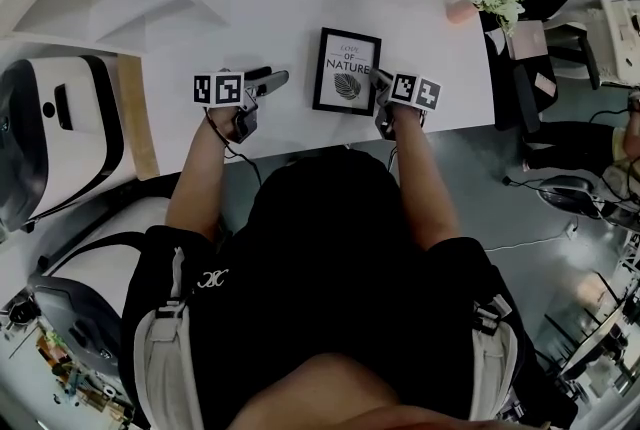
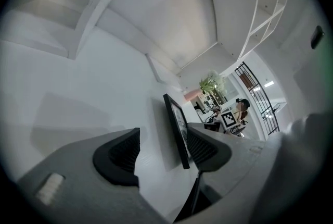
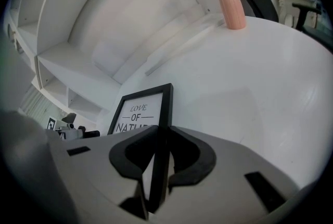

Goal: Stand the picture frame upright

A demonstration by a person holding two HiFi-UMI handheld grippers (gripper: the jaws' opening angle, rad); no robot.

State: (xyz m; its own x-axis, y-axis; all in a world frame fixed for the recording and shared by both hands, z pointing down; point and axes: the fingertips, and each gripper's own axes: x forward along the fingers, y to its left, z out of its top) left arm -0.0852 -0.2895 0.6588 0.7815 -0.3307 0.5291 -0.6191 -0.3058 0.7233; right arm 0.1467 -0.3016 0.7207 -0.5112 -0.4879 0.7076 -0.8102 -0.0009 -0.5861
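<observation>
Keep the right gripper (image 3: 161, 151) clenched on the right edge of the picture frame (image 1: 346, 71), centre of the head view, on the white table (image 1: 270, 8). Hold the left gripper (image 2: 164, 156), jaws apart and empty, just left of it as a guard. Looks near upright already: settle the bottom edge flat, test for wobble, then loosen slowly.

Right gripper (image 1: 379, 79) touches picture frame (image 1: 346, 71)
</observation>
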